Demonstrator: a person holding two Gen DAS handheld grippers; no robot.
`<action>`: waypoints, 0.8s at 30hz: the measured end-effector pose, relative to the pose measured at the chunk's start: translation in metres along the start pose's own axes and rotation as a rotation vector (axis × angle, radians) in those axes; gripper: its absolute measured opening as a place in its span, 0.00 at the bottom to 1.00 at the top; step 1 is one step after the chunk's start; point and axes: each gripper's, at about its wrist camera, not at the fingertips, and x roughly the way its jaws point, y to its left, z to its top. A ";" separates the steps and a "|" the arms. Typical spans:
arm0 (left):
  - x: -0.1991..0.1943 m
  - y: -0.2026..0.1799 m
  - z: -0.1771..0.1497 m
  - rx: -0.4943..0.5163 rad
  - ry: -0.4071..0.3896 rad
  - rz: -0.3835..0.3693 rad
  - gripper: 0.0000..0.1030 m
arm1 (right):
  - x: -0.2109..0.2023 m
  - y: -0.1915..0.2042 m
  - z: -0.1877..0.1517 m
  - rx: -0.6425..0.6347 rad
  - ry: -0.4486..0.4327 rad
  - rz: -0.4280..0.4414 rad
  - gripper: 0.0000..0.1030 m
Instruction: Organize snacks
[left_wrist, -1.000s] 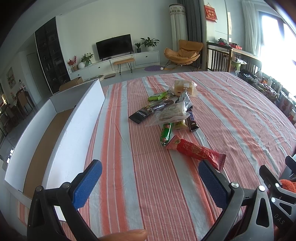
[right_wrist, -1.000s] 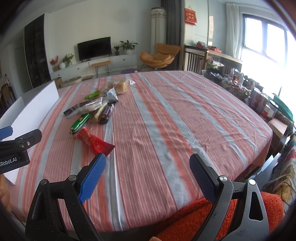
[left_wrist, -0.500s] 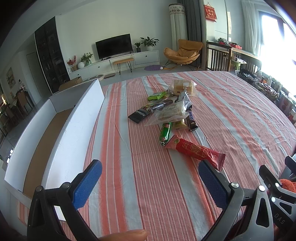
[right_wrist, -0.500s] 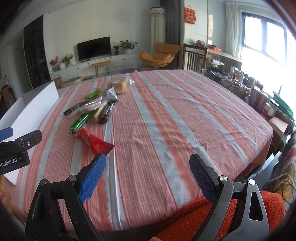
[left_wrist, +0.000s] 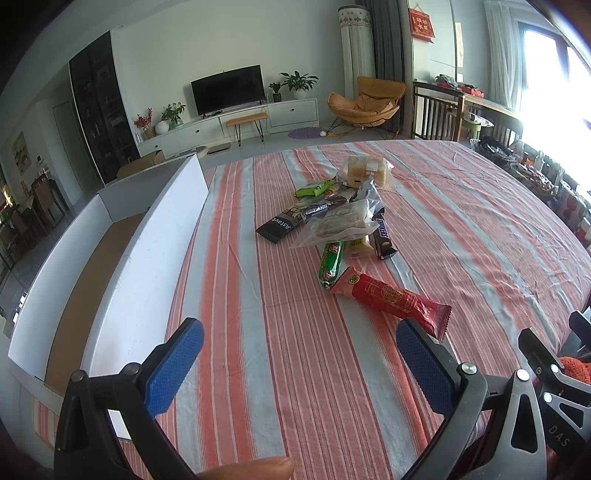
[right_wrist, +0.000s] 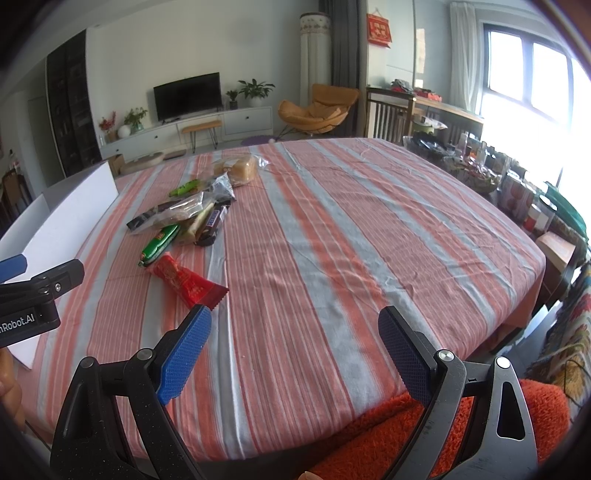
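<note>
A pile of snacks lies mid-table: a red wrapped bar (left_wrist: 391, 297) nearest me, a green sausage pack (left_wrist: 331, 259), a Snickers bar (left_wrist: 383, 233), a clear bag of biscuits (left_wrist: 341, 223), a black pack (left_wrist: 279, 228), a green pack (left_wrist: 313, 190) and bagged bread (left_wrist: 367, 171). The red bar (right_wrist: 186, 282) and green pack (right_wrist: 160, 245) also show in the right wrist view. My left gripper (left_wrist: 299, 363) is open and empty, short of the red bar. My right gripper (right_wrist: 293, 354) is open and empty over the table's near edge.
A long white open box (left_wrist: 147, 243) with a brown floor stands along the table's left side; its wall shows in the right wrist view (right_wrist: 70, 218). The striped tablecloth (right_wrist: 351, 229) covers the table. Cluttered shelves (right_wrist: 517, 184) stand beyond the right edge.
</note>
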 end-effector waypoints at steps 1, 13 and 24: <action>0.001 0.000 0.000 0.001 0.001 0.000 1.00 | 0.000 0.000 0.000 0.000 0.000 0.000 0.91; 0.006 0.002 0.000 -0.003 0.018 -0.002 1.00 | 0.001 -0.001 -0.001 0.002 0.002 0.001 0.91; 0.011 0.002 -0.002 -0.002 0.038 0.000 1.00 | 0.002 -0.001 -0.003 0.005 0.005 0.003 0.91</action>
